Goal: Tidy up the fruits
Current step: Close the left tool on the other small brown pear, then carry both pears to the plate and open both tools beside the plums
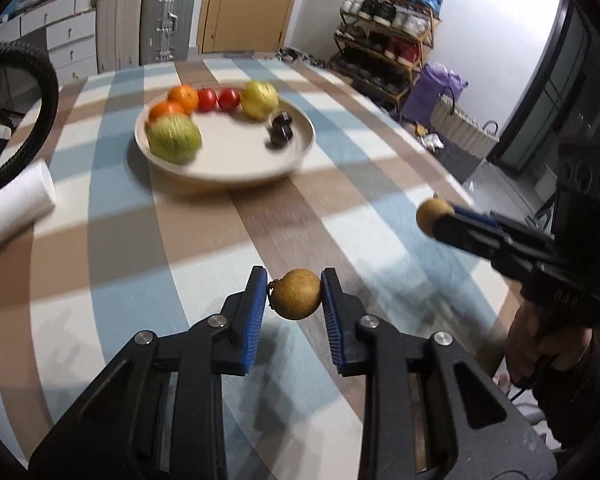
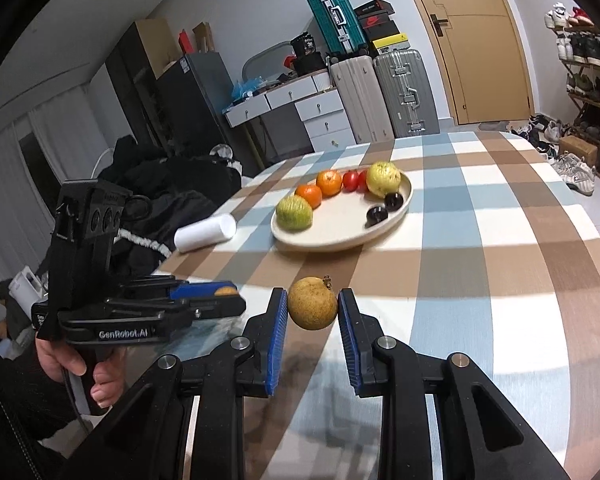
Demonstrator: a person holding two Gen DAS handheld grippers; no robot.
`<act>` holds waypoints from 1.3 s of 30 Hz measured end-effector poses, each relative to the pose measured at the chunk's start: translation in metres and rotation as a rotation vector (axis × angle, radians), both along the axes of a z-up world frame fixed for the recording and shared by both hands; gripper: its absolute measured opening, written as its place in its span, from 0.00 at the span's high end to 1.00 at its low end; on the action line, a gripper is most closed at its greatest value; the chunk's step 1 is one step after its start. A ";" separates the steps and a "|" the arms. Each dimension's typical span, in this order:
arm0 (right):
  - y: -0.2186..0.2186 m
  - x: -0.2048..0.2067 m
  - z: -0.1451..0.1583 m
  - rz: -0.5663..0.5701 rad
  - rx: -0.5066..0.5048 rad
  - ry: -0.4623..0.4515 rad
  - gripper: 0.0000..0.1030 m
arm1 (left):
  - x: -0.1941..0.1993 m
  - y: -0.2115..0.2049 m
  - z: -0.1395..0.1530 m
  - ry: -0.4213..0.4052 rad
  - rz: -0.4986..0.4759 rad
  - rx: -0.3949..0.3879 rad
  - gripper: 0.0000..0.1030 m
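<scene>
Left gripper (image 1: pixel 294 295) clamped on a small brown fruit (image 1: pixel 296 294), lifted above the checked tablecloth (image 1: pixel 220 240). Right gripper (image 2: pixel 313 305) likewise closed on its own brown fruit (image 2: pixel 312 303). Both carried toward the plate (image 2: pixel 396 216), probably to join the paired oranges (image 2: pixel 329 182), tomatoes (image 2: pixel 350 180) and dark plums (image 2: pixel 393 201) ranged along its rim.

Two brown longans (image 1: pixel 296 294) (image 2: pixel 312 303) are each pinched off the table. Far off, a plate (image 2: pixel 404 204) holds seven fruits.
</scene>
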State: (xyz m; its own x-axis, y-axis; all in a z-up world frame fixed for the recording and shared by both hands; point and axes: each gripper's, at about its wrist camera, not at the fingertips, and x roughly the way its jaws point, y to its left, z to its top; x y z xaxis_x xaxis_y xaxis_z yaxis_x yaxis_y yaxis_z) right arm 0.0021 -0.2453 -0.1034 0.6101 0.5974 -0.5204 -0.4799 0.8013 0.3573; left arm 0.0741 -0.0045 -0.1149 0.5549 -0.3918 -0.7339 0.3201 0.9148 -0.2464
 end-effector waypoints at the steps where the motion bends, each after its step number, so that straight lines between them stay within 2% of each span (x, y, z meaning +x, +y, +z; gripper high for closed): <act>1: 0.000 0.006 0.002 -0.001 0.009 0.001 0.74 | 0.005 0.002 0.003 -0.006 0.004 0.000 0.76; 8: 0.001 0.054 0.021 0.000 0.028 -0.019 0.74 | 0.057 0.005 0.024 -0.066 0.036 -0.011 0.76; 16: 0.017 0.109 0.031 0.033 0.005 -0.031 0.74 | 0.118 0.002 0.032 -0.077 0.047 -0.041 0.76; 24: 0.046 0.159 0.011 0.046 -0.031 0.033 0.74 | 0.175 0.005 0.030 -0.057 0.061 -0.030 0.76; 28: 0.057 0.178 0.001 0.052 -0.082 0.054 0.74 | 0.204 0.005 0.019 -0.007 0.057 -0.030 0.76; 39: 0.066 0.203 -0.021 0.047 -0.117 0.109 0.74 | 0.236 -0.004 0.001 0.012 0.034 -0.040 0.76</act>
